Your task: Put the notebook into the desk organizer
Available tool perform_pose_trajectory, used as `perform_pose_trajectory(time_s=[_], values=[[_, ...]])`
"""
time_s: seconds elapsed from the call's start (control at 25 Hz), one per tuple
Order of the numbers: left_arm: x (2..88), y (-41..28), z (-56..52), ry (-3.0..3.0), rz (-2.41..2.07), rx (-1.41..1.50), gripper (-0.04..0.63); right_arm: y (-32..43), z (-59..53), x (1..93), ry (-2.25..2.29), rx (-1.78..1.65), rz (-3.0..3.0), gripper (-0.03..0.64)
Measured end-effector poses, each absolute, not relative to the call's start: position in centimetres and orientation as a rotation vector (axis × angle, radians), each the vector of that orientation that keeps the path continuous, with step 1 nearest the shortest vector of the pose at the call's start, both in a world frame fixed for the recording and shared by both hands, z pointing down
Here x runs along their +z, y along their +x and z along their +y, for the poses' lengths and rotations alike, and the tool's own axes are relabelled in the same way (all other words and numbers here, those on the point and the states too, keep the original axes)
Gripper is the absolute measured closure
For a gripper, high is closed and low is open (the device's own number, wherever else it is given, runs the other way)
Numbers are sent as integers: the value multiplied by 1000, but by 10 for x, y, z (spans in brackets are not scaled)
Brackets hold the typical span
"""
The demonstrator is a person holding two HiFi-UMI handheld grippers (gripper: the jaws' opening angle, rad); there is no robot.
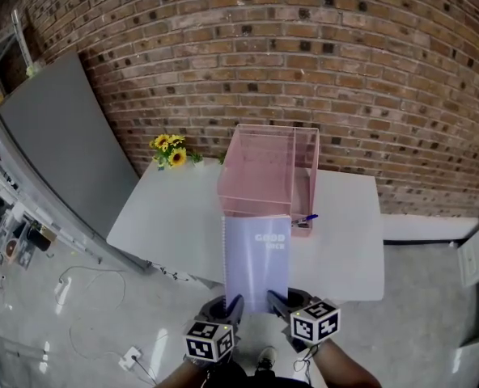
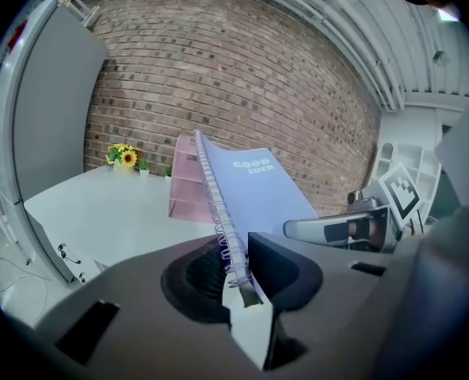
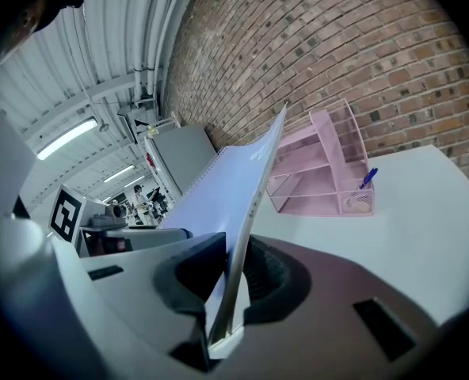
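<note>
I hold the lilac spiral notebook [image 1: 256, 261] by its near edge with both tools. The left hand-held gripper [image 1: 234, 307] is clamped on the wire-bound corner, and the right hand-held gripper [image 1: 277, 301] is clamped on the plain corner opposite. The notebook is in the air over the near edge of the white bench [image 1: 167, 217], cover up and slanting upward away from me. Its far edge points at the front of the pink desk organizer [image 1: 265, 172], and I cannot tell whether the two touch. The organizer stands toward the back of the bench, close to the brick wall [image 1: 320, 55], with its open shelves facing me. A blue pen [image 1: 307, 217] sticks out of the small compartment at its front right, just beside the notebook's far right corner. Bare bench top lies on both sides of the organizer, wider on the left. A small pot of sunflowers [image 1: 168, 150] sits at the far left corner, well apart from the notebook. A grey panel [image 1: 61, 144] slants along the left of the bench, and loose cables [image 1: 86, 285] trail on the floor below it.
</note>
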State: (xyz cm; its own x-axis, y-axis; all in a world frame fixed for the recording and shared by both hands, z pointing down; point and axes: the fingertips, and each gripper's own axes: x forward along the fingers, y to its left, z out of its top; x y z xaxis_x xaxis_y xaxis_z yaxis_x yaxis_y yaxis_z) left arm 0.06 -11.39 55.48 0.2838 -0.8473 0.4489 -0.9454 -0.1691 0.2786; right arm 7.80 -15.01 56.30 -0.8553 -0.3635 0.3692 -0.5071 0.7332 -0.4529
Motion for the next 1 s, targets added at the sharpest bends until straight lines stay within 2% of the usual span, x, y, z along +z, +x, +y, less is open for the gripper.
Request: perform_pose_trajectory(time_s=[1.0], values=[[585,-29,-159,2071,-1480,300,523,53,-189,598,768,976,-2579,552]])
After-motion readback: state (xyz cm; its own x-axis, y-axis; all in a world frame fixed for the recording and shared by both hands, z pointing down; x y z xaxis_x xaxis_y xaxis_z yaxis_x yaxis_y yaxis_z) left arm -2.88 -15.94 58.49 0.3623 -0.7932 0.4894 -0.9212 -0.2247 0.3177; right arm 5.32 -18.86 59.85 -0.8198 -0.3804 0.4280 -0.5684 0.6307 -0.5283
